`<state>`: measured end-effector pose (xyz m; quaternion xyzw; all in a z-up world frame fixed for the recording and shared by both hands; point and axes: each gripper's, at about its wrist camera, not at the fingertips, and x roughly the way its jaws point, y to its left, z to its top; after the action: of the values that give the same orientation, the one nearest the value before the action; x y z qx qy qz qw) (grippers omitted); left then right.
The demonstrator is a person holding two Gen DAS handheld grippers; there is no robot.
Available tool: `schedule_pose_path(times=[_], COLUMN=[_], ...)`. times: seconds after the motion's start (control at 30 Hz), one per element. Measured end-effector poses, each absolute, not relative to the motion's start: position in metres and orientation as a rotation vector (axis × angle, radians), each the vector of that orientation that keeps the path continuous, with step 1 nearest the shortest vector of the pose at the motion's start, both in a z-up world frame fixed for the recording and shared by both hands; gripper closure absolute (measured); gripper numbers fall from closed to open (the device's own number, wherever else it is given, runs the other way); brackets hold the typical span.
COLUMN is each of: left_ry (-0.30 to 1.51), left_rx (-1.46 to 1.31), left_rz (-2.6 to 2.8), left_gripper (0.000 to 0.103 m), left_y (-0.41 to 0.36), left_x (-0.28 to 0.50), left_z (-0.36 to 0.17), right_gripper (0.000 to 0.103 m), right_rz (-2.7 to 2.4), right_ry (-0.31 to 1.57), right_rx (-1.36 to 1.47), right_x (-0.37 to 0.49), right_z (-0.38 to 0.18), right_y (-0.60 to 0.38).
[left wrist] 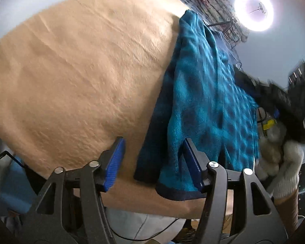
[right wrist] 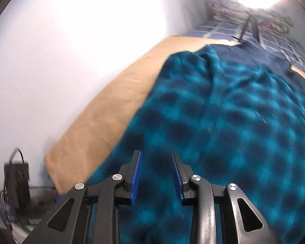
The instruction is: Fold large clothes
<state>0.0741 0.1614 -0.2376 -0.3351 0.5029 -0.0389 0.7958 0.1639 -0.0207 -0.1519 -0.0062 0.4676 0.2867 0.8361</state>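
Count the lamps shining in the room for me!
1. A ring light glows at the far end of the bed, past the teal garment. Others may be out of view.

A lit ring light (left wrist: 253, 9) glows above patterned bedding (left wrist: 213, 6); a power strip (right wrist: 17, 180) stands by the wall.
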Motion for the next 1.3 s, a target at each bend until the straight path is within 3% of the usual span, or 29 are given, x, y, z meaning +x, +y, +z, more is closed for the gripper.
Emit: schedule_pose_path(times=[0.03, 0.07, 0.1, 0.17, 0.37, 0.5, 0.53, 0.57, 0.63, 0.87, 1.13, 1.2, 1.27, 1.3], left_ry=[1.085, 1.092, 1.102, 1.093, 1.053, 1.033, 1.028, 1.023, 1.011, 0.981, 0.974, 0.971, 0.967, 0.965], left_rx=[-0.698, -0.690, -0.697, -0.711, -0.681, -0.631, -0.616, -0.596, -0.561, -0.456, -0.406, -0.393, -0.379, -0.370], left_rz=[-0.086, -0.095, -0.113, -0.127, -0.157, -0.171, -0.176, -0.181, -0.188, -0.205, -0.211, -0.213, -0.216, -0.218], left_gripper=[0.055, 0.070, 0.078, 0.089, 0.095, 0.095, 0.095, 0.096, 0.096, 0.096, 0.097, 0.097, 0.097, 0.097], left_y=[0.159, 0.157, 0.156, 0.156, 0.152, 0.143, 0.141, 0.137, 0.129, 0.106, 0.091, 0.088, 0.084, 0.081], left_x=[0.075, 0.075, 0.076, 0.076, 0.071, 0.068, 0.068, 0.068, 0.068, 0.067, 0.073, 0.073, 0.073, 0.073], left_z=[-0.237, -0.237, -0.238, -0.237, -0.223, -0.213, -0.211, -0.208, -0.203, -0.190, -0.186, -0.184, -0.181, -0.180], right_gripper=[0.072, 0.073, 0.073, 0.074, 0.073, 0.072, 0.061, 0.039, 0.018, 0.022, 0.022, 0.030, 0.054, 0.062], right_rz=[0.602, 0.599, 0.591, 0.571, 0.540, 0.541, 0.539, 0.528, 0.485, 0.436, 0.394, 0.386, 0.369, 0.361], right_ry=[0.999, 1.006, 1.016, 1.036, 1.110, 1.135, 1.136, 1.133, 1.121, 1.176, 1.168, 1.163, 1.160, 1.160], right_rx=[-0.015, -0.015, -0.022, -0.035, -0.082, -0.121, -0.104, -0.096, -0.097, -0.186, -0.476, -0.474, -0.461, -0.458], right_x=[0.173, 0.178, 0.186, 0.198, 0.214, 0.212, 0.213, 0.215, 0.218, 0.229, 0.209, 0.208, 0.209, 0.212], right_z=[-0.156, -0.161, -0.168, -0.190, -0.230, -0.219, -0.212, -0.207, -0.198, -0.206, -0.230, -0.228, -0.224, -0.222], right_y=[-0.012, -0.006, 0.003, 0.019, 0.051, 0.053, 0.050, 0.048, 0.046, 0.074, 0.117, 0.115, 0.111, 0.107])
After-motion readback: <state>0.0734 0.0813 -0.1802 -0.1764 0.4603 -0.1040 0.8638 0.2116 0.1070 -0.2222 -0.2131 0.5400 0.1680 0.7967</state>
